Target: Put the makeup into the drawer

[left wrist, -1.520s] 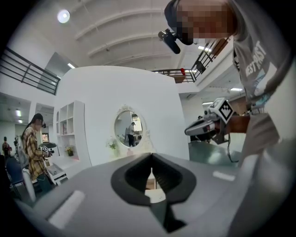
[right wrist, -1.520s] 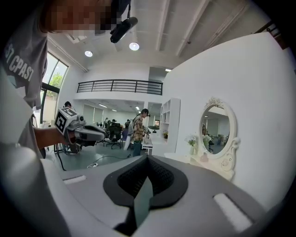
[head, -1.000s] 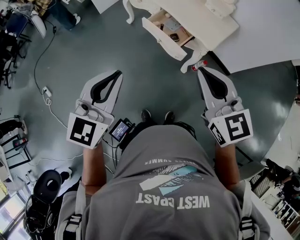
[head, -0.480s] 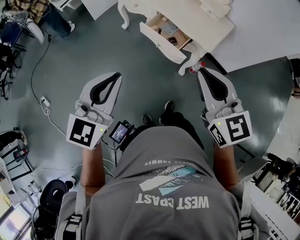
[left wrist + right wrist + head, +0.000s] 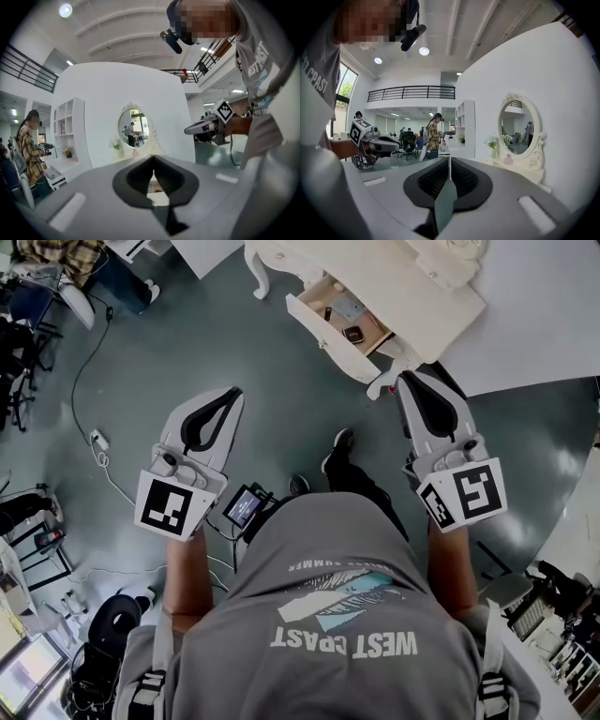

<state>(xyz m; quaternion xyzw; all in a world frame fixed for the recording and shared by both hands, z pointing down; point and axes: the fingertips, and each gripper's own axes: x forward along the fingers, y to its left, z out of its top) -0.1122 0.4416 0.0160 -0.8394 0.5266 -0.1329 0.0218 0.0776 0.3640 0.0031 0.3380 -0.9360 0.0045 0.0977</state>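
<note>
The white dresser [image 5: 422, 282] stands ahead with its drawer [image 5: 319, 324] pulled open and several small items inside. My right gripper [image 5: 405, 381] reaches closest, its tip beside the dresser's front leg [image 5: 384, 385]; in the right gripper view [image 5: 449, 159] the jaws meet and nothing shows between them. My left gripper [image 5: 232, 392] is held over the grey floor, well left of the drawer. Its jaws [image 5: 153, 158] are shut and empty, pointing at the dresser's oval mirror [image 5: 132, 127]. No makeup item shows at either tip.
A cable and power strip [image 5: 94, 439] lie on the floor at the left, near chairs [image 5: 19, 343]. A person in a plaid shirt [image 5: 433, 133] stands by white shelves [image 5: 466, 126]. A white wall base [image 5: 534, 315] runs behind the dresser. My own feet [image 5: 342, 442] are below the drawer.
I have stepped toward the dresser with both grippers, one foot forward. A small red-capped thing seen at the right gripper's tip earlier is hidden now.
</note>
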